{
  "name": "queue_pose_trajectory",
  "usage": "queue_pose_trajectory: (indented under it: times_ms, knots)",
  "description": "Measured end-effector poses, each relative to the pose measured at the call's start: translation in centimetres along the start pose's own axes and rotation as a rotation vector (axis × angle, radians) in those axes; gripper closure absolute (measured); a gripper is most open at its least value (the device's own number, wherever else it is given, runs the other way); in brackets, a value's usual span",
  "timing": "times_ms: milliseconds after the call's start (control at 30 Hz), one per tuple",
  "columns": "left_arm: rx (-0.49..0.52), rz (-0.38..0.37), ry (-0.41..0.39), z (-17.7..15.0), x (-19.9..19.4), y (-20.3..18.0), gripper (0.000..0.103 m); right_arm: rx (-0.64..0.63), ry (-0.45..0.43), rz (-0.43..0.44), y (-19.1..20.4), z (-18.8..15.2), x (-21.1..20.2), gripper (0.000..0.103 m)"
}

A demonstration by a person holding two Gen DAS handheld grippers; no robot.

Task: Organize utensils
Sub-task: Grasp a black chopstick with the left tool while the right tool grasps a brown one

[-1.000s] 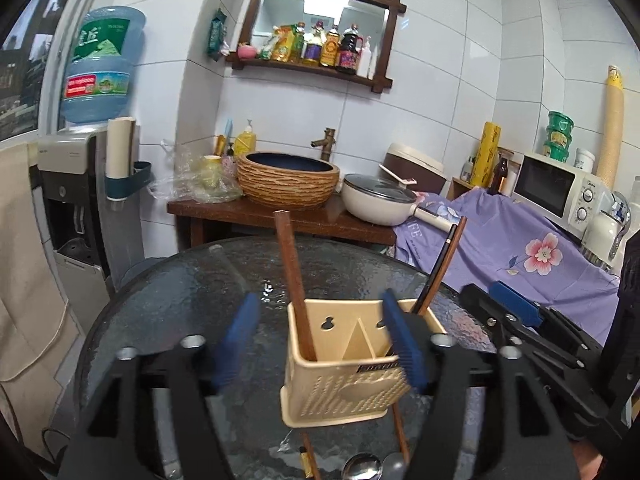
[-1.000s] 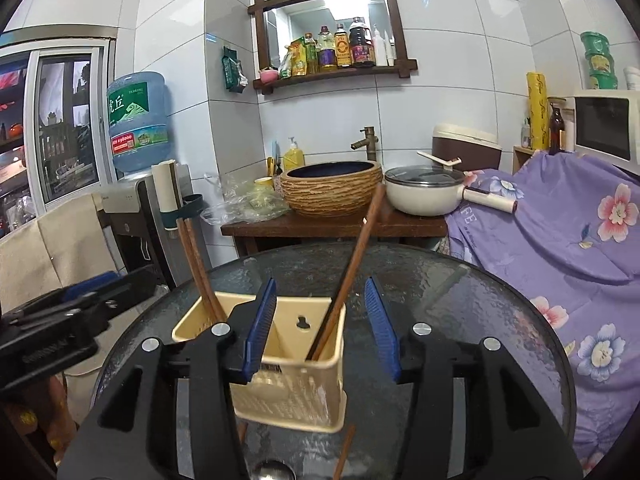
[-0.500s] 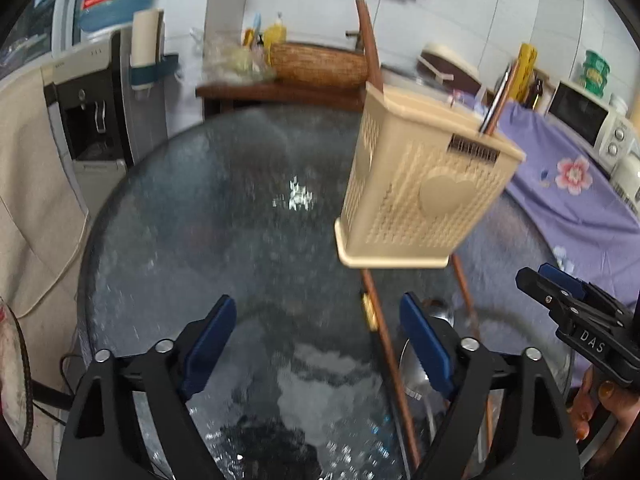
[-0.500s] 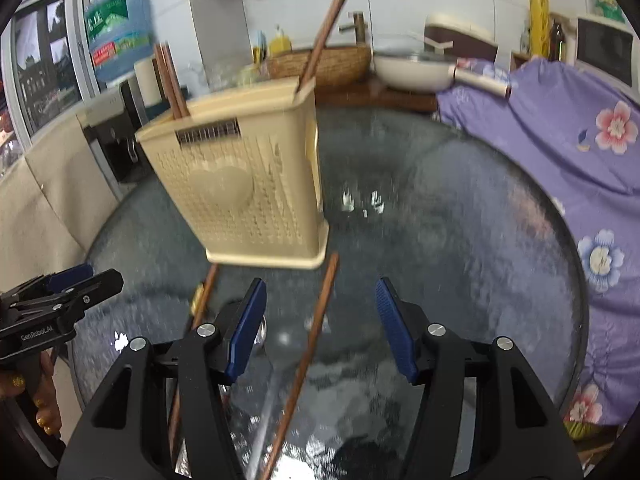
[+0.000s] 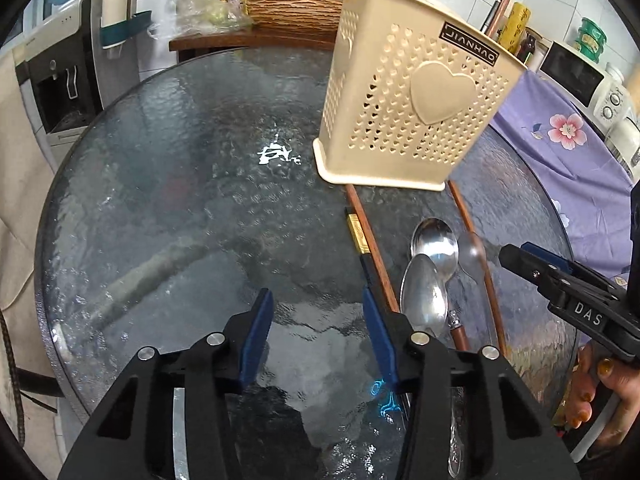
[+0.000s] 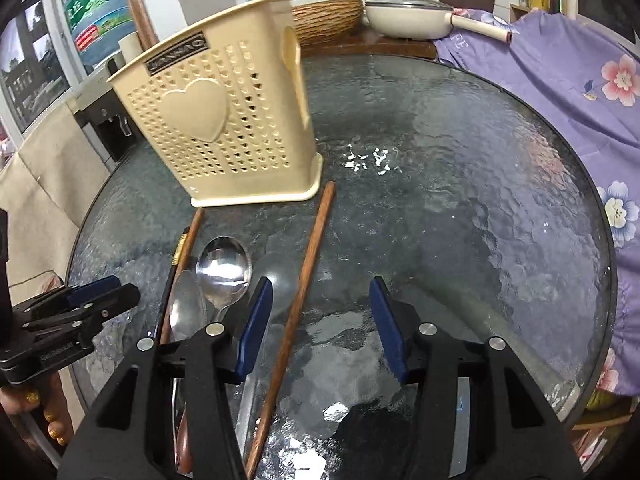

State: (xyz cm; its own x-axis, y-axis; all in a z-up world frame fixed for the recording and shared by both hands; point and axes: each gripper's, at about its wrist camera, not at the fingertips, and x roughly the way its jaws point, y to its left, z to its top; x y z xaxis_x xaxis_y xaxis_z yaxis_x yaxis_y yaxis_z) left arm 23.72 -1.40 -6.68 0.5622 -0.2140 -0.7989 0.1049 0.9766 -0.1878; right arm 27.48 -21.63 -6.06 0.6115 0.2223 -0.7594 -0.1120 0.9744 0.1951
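A cream perforated utensil holder (image 5: 412, 104) (image 6: 224, 128) stands upright on the round glass table (image 5: 180, 208), with chopsticks standing in it. In front of it lie brown chopsticks (image 5: 370, 244) (image 6: 308, 264), a black and gold chopstick (image 5: 358, 234) and metal spoons (image 5: 434, 244) (image 6: 222, 270). My left gripper (image 5: 318, 338) is open and empty above the glass, just left of the spoons. My right gripper (image 6: 322, 324) is open and empty, with a loose chopstick lying between its fingers. Each gripper shows at the edge of the other's view (image 5: 560, 280) (image 6: 72, 312).
Behind the table, a wooden stand holds a woven basin (image 5: 292, 6) and a white pan (image 6: 412, 20). A purple flowered cloth (image 6: 560, 64) covers furniture at the right, with a microwave (image 5: 576, 76). A water dispenser (image 5: 64, 76) stands at the left.
Both grippers have pulled back from over the holder and tilted down toward the table. The holder now stands farther off, and the loose chopsticks and spoons have come into view.
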Motion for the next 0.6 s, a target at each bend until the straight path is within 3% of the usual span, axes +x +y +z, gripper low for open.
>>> queue_pose_trajectory:
  times_ms: [100, 233, 333, 600]
  knots:
    - [0.007, 0.0, 0.006, -0.2, 0.2, -0.3, 0.059, -0.046, -0.008, 0.033, 1.1, 0.0, -0.2, 0.053]
    - [0.02, 0.009, 0.012, -0.1, 0.5, -0.6, 0.064, -0.136, 0.003, -0.012, 2.7, -0.4, 0.2, 0.053]
    - [0.02, 0.003, 0.02, -0.1, 0.7, -0.6, 0.067, -0.18, 0.014, 0.002, 3.4, -0.8, 0.4, 0.053]
    - [0.029, -0.035, 0.032, 0.3, 1.5, -1.4, 0.067, -0.152, 0.024, -0.002, 2.7, -0.9, 0.5, 0.053]
